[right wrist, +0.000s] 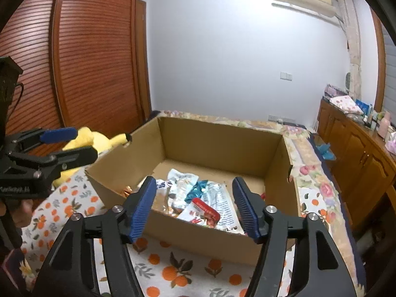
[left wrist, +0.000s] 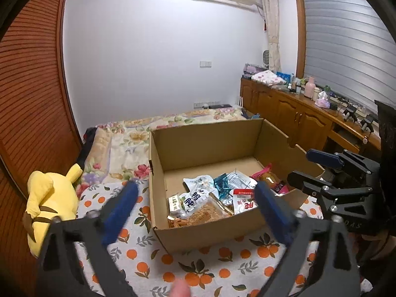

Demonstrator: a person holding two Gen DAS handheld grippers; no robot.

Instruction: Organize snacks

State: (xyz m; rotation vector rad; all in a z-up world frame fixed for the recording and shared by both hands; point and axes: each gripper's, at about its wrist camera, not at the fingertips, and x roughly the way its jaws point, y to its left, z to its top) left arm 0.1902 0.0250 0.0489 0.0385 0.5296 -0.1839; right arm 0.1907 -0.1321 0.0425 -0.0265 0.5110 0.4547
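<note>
An open cardboard box [left wrist: 205,146] stands on an orange-print cloth [left wrist: 148,259]; it also shows in the right wrist view [right wrist: 212,143]. Several snack packets lie inside: a white packet with blue print [left wrist: 195,195], a teal wrapper [left wrist: 221,182], a red-and-white packet [left wrist: 243,201], a clear pack of brown snacks [left wrist: 210,212]. In the right wrist view a red-topped packet [right wrist: 205,211] lies near the front wall. My left gripper [left wrist: 195,210] is open and empty before the box's front edge. My right gripper [right wrist: 194,205] is open and empty above the near wall; it also shows at the box's right side [left wrist: 304,165].
A yellow plush toy [left wrist: 47,198] lies left of the box. A flowered bedspread [left wrist: 128,146] lies behind. A wooden cabinet [left wrist: 297,113] with bottles runs along the right. A louvred wooden door [left wrist: 29,86] stands at the left.
</note>
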